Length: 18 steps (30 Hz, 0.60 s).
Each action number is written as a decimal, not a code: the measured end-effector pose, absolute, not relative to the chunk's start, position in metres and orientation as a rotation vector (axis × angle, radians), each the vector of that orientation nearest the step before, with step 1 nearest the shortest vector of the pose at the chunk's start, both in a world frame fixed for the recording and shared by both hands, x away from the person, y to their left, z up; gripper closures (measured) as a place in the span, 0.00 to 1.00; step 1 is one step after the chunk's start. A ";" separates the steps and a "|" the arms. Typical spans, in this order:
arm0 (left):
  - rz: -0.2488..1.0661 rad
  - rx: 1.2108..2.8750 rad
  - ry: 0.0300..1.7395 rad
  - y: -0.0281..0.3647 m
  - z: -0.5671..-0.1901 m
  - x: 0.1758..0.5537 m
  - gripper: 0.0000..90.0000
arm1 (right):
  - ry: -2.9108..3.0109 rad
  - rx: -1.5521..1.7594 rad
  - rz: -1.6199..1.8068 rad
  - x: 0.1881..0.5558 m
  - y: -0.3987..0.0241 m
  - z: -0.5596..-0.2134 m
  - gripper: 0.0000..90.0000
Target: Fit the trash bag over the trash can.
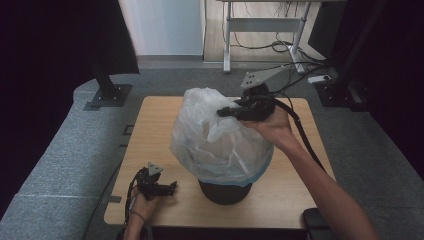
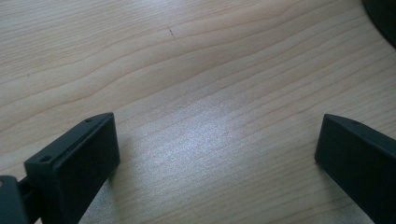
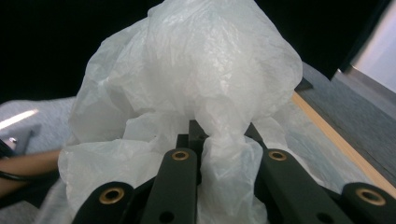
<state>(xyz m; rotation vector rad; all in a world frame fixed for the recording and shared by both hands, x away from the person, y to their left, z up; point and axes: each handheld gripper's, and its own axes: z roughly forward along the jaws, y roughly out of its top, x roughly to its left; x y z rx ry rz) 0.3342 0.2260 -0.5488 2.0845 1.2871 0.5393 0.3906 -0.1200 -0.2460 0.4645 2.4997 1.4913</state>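
The right gripper (image 1: 226, 112) has its jaws clamped on a bunched fold of the bag (image 1: 212, 135), a thin, translucent white plastic one. In the right gripper view the pinched film (image 3: 224, 163) runs down between the two black jaws and billows out above them into a crumpled dome. From above, the gripper comes in from the right at the bag's upper side, carried by the right hand (image 1: 272, 125), with its grey plate (image 1: 257, 79) raised behind and its cable (image 1: 305, 140) trailing down along the forearm.

The bag hangs over a dark round bin (image 1: 225, 191) at the near middle of the table (image 1: 150, 125); a blue hem (image 1: 250, 175) rings the bag's lower edge, and the bin's base shows below it.

The left gripper (image 1: 172, 186) rests low at the table's near left corner in the left hand (image 1: 142, 202), well apart from the bag. Its jaws stand wide and released, bare wood (image 2: 210, 93) between them, with the bin's dark edge (image 2: 383, 18) at the top right of the left gripper view
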 end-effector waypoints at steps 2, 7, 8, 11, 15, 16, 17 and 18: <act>0.537 2.085 1.287 0.226 -0.549 0.334 0.00 | 2.502 0.467 1.451 0.391 -0.119 -0.249 0.90; 0.538 2.086 1.287 0.226 -0.549 0.334 0.00 | 2.504 0.493 1.260 0.396 -0.120 -0.259 0.90; 0.537 2.087 1.286 0.226 -0.549 0.334 0.00 | 2.517 0.501 1.195 0.398 -0.123 -0.263 0.89; 0.539 2.084 1.287 0.226 -0.549 0.334 0.00 | 2.551 0.515 1.139 0.399 -0.125 -0.267 0.87; 0.538 2.085 1.287 0.226 -0.549 0.334 0.00 | 2.645 0.553 1.112 0.402 -0.129 -0.270 0.47; 0.539 2.084 1.287 0.226 -0.549 0.334 0.00 | 2.631 0.545 1.153 0.401 -0.134 -0.265 0.36; 0.539 2.084 1.287 0.226 -0.549 0.334 0.00 | 2.631 0.545 1.153 0.401 -0.134 -0.265 0.36; 0.539 2.084 1.288 0.226 -0.549 0.334 0.00 | 2.625 0.546 1.184 0.399 -0.137 -0.261 0.31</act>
